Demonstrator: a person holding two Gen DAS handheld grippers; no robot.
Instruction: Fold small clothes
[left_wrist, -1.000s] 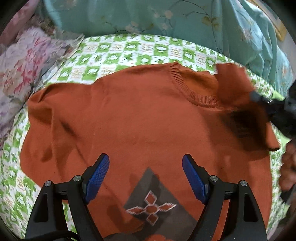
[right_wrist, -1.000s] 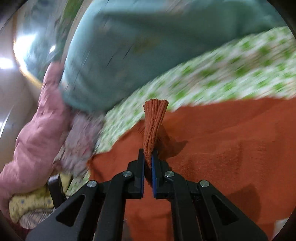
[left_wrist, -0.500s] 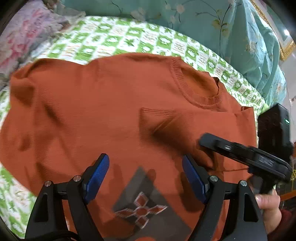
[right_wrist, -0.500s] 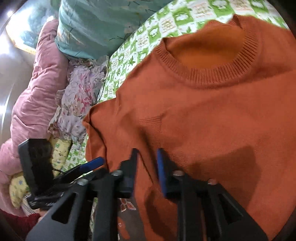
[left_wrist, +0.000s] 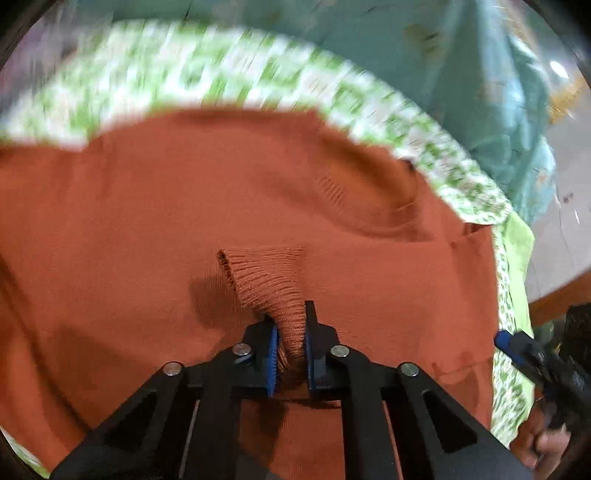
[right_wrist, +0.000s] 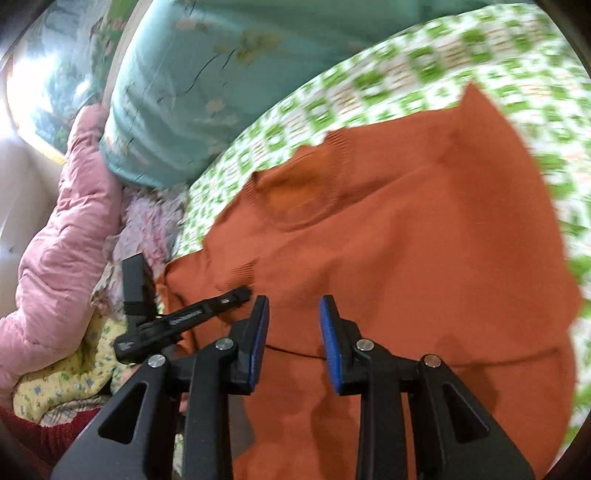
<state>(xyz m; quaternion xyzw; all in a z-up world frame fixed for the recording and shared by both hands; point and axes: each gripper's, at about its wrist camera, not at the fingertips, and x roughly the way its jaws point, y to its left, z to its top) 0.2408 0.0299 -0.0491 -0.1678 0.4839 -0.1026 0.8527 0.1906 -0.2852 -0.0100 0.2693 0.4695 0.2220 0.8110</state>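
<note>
Lying spread across the green-checked sheet (left_wrist: 369, 96), the rust-orange sweater (left_wrist: 110, 229) has its round neckline (left_wrist: 373, 192) toward the far side and its hem toward us. We have a ribbed cuff (left_wrist: 269, 280) pinched in our left gripper (left_wrist: 290, 354): its jaws have just been closing, and the blue pads now press the knit from both sides, with the cuff's ribbing fanning out beyond the fingertips. That cuff sits over the middle of the sweater's chest, so the sleeve it belongs to is folded in across the body.

Our right gripper (right_wrist: 293, 339) holds nothing — its jaws have just been opening and stand partly apart above the sweater's body, with bare cloth below them. In its view the left gripper (right_wrist: 242, 293) appears off to the left, low over the cloth.

We judge that the coming move turns on where the cuff lies against the body: the sweater's long axis runs from hem to neckline, away from us, and the sleeve crosses it. The left hand is plainly the one placed to lay it flat.

Around the sheet we see a teal floral quilt (right_wrist: 207, 85) beyond the neckline, a pink padded quilt (right_wrist: 62, 236) and a yellow patterned cloth (right_wrist: 62, 384) to the left — none of them on the sweater, so nothing blocks the fold.
</note>
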